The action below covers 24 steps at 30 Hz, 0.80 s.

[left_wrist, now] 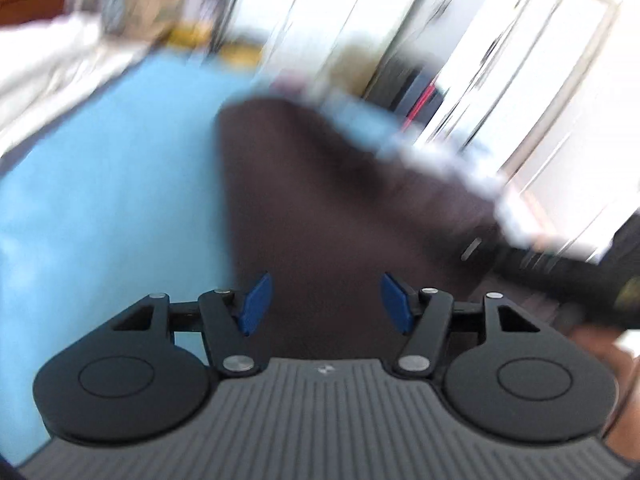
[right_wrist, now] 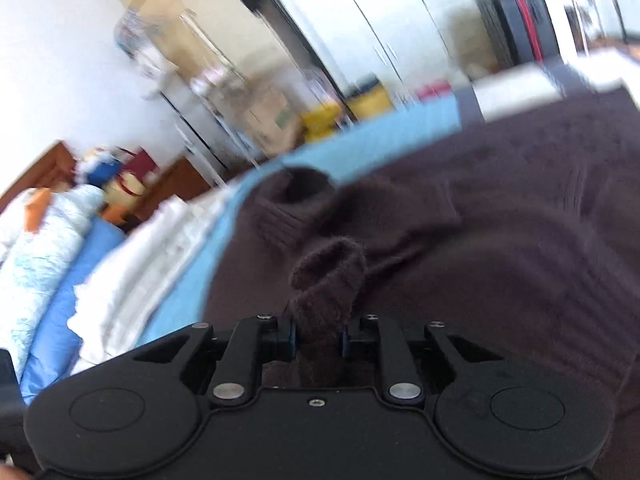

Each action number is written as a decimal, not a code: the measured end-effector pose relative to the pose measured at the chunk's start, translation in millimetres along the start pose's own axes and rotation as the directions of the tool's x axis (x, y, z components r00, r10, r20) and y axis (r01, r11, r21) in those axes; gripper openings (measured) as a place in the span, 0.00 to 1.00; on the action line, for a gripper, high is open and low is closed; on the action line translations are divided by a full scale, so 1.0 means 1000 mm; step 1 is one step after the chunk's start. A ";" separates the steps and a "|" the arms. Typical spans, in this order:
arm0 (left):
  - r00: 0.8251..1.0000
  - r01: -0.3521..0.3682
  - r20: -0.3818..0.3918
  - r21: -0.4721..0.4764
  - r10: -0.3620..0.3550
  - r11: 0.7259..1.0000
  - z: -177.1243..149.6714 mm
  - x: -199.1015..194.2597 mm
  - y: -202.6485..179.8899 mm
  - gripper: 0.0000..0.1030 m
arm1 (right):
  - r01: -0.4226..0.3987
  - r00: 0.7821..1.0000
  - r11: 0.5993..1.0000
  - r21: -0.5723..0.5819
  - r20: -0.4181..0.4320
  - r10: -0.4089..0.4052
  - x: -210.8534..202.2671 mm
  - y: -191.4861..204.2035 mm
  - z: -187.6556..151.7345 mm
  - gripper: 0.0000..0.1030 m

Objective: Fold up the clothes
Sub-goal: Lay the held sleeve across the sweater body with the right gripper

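A dark brown knitted sweater [right_wrist: 480, 220] lies on a light blue sheet [right_wrist: 360, 144]. My right gripper [right_wrist: 318, 338] is shut on a ribbed cuff of the sweater [right_wrist: 328, 276], which bulges up between the blue pads. In the left wrist view the sweater [left_wrist: 320, 200] spreads ahead on the blue sheet [left_wrist: 100, 180]. My left gripper [left_wrist: 326, 302] is open and empty, with its blue pads [left_wrist: 256, 304] apart above the dark cloth. Both views are blurred by motion.
White bedding [right_wrist: 132, 264] and a pale patterned quilt [right_wrist: 40, 264] lie at the left of the sheet. Wooden furniture [right_wrist: 52, 168], yellow containers [right_wrist: 344, 112] and white cupboard doors [left_wrist: 520, 60] stand behind. A dark blurred object [left_wrist: 560, 276], crosses the right of the left view.
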<state>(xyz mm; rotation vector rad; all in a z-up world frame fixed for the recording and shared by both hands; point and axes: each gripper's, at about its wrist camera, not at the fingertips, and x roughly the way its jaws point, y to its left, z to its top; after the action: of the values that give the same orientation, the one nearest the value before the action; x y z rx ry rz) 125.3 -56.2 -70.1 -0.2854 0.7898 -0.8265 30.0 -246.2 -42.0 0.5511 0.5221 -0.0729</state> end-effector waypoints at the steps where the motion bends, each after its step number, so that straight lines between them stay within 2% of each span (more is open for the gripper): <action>1: 0.998 0.054 0.023 -0.031 -0.054 0.998 0.001 -0.003 0.001 0.58 | 0.014 1.000 0.999 -0.039 0.010 -0.014 -0.012 0.008 -0.003 0.21; 3: 0.985 0.164 0.073 -0.089 -0.158 0.982 0.002 -0.009 0.002 0.58 | 0.056 0.998 0.996 -0.066 0.005 -0.056 -0.025 0.015 -0.012 0.21; 5: 0.993 0.118 -0.013 -0.060 -0.119 0.991 -0.005 0.007 0.001 0.58 | 0.111 0.993 0.991 -0.080 -0.028 -0.113 -0.027 0.017 -0.022 0.20; 6: 0.995 0.064 -0.075 -0.037 -0.067 0.997 -0.010 0.019 0.000 0.58 | 0.138 0.988 0.987 -0.088 -0.051 -0.143 -0.020 0.013 -0.026 0.20; 7: 0.991 0.010 -0.135 -0.022 -0.013 1.000 -0.014 0.031 0.001 0.58 | 0.165 0.982 0.982 -0.096 -0.074 -0.173 -0.013 0.010 -0.031 0.20; 8: 0.981 -0.042 -0.192 -0.005 0.040 0.999 -0.019 0.043 0.002 0.58 | 0.161 0.982 0.984 -0.083 -0.088 -0.168 -0.009 0.005 -0.034 0.21; 14: 0.975 -0.093 -0.194 0.084 0.108 0.992 -0.018 0.046 -0.006 0.58 | 0.109 0.990 0.993 -0.054 -0.085 -0.113 -0.009 -0.005 -0.034 0.22; 18: 0.979 -0.094 -0.173 0.076 0.105 0.993 -0.016 0.045 -0.009 0.58 | 0.076 0.996 0.995 -0.061 -0.039 -0.079 -0.018 -0.005 -0.035 0.22; 21: 0.990 -0.082 -0.114 0.057 0.088 0.995 -0.012 0.024 -0.009 0.59 | -0.024 0.999 0.991 -0.134 0.026 0.027 -0.037 0.016 -0.028 0.22; 22: 0.992 -0.083 -0.094 0.058 0.088 0.995 -0.011 0.017 -0.008 0.59 | -0.059 0.998 0.988 -0.141 0.017 0.062 -0.041 0.020 -0.025 0.22; 24: 0.992 -0.093 -0.083 0.055 0.098 0.994 -0.007 0.010 -0.003 0.60 | -0.071 0.997 0.989 -0.133 -0.024 0.068 -0.040 0.023 -0.023 0.22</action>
<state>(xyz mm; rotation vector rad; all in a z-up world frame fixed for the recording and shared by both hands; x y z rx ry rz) 123.0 -65.0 -78.3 -0.1665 0.8552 -0.7711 -10.4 -217.5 -28.2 0.4393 0.5225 0.0340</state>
